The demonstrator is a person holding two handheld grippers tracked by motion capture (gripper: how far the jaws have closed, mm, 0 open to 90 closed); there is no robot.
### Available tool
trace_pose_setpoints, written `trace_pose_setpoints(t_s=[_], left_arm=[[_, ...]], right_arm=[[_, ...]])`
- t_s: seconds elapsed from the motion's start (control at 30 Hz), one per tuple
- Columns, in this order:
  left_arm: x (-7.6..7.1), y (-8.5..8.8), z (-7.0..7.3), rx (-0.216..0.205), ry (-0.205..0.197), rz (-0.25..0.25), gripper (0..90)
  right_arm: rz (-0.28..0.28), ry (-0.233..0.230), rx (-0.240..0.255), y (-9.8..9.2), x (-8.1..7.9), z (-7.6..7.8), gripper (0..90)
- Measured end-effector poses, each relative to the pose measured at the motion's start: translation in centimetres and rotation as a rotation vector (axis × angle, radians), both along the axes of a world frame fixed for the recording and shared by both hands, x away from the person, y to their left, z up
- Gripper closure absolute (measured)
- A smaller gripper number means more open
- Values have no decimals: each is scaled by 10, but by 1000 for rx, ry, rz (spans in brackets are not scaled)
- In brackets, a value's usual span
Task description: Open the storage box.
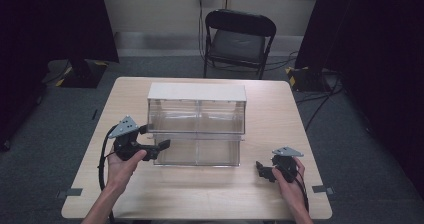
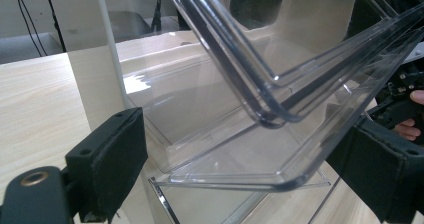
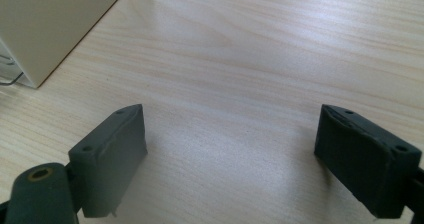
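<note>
One wooden table [image 1: 200, 194] carries everything here, and behind it a black folding chair [image 1: 239, 39] stands on the grey floor. In the middle of the table is a clear plastic organiser [image 1: 196, 115] with a pale opaque top; it has two rows of transparent bins, and the lower row [image 1: 197, 151] is tilted out toward the person.

The left gripper [image 1: 154, 145] is held by the left hand [image 1: 122, 165] just at the left end of this tilted lower row. In the left gripper view its two black jaws stand wide apart, one on each side of the front lip of the clear bin [image 2: 260, 149], so the rim passes between them. I cannot tell if either pad touches the plastic; the jaws are not closed on it. The bin hangs slanted above the shelf of the organiser, and the other hand with its gripper is visible through the plastic at the right edge.

The right gripper [image 1: 263, 171] is held by the right hand [image 1: 290, 181] low over the table, near the front right corner of the organiser but apart from it. In the right gripper view its jaws are also spread wide with only bare wood [image 3: 240, 59] between them, and a pale corner of the organiser [image 3: 47, 24] is seen at the upper left
</note>
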State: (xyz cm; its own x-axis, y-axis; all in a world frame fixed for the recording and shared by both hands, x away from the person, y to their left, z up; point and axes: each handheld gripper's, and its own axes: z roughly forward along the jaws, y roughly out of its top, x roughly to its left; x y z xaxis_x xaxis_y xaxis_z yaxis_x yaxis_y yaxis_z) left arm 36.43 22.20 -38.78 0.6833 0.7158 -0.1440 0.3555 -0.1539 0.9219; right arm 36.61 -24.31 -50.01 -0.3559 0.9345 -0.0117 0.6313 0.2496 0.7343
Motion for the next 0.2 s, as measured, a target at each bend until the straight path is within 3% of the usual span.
trace_pose_setpoints(t_s=[0.2], left_arm=[[0,0,-1,4,-2,-2,104]], right_arm=[[0,0,0,0,0,0,124]])
